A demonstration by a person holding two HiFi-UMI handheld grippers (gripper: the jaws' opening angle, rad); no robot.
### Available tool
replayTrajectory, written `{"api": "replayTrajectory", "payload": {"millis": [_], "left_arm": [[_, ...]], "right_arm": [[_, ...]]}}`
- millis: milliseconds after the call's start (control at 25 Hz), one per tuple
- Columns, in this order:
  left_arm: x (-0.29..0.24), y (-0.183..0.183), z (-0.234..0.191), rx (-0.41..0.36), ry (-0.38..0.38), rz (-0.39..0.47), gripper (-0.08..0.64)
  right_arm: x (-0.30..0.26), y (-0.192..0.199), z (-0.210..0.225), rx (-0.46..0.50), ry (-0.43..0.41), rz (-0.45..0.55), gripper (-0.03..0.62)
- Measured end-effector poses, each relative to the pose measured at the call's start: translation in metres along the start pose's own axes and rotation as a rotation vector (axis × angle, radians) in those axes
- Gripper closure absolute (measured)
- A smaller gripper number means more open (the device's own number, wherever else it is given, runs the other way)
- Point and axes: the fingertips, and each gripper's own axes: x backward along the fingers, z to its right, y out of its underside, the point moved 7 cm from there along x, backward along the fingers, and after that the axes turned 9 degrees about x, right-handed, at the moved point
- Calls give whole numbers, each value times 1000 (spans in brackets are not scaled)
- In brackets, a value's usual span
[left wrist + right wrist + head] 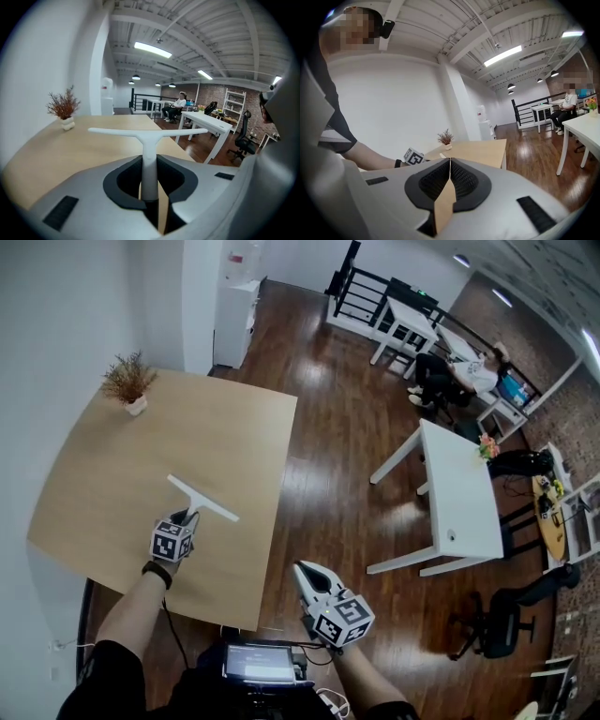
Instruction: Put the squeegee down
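Note:
A white T-shaped squeegee [202,498] hangs over the wooden table [169,437] near its front right part. My left gripper [190,517] is shut on its handle. In the left gripper view the handle [149,164] runs up between the dark pads, and the blade [149,134] lies level across, pointing away from me, with the tabletop [56,150] below it. Whether the blade touches the wood I cannot tell. My right gripper [302,568] is off the table's front right corner, over the floor. Its jaws [450,161] meet at the tips with nothing in them.
A small potted plant [129,385] stands at the table's far left corner. To the right, across dark wood floor, are a white table [459,488] and an office chair [502,620]. A person sits at far desks [459,371]. A screen device [258,662] sits at my waist.

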Motion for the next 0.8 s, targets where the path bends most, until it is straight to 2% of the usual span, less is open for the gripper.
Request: {"api": "replayTrajectory", "payload": {"millis": [280, 560, 680, 800], "left_arm": [[-22, 25, 13, -13, -14, -92, 486], [-18, 49, 14, -3, -74, -188, 486], [-20, 55, 19, 1, -71, -212, 486], [-20, 57, 32, 5, -34, -241, 486]], "right_arm": [[24, -3, -13, -24, 10, -21, 566], [50, 0, -28, -59, 43, -55, 566], [58, 1, -30, -77, 58, -62, 567], [64, 1, -32, -87, 67, -66, 566]]}}
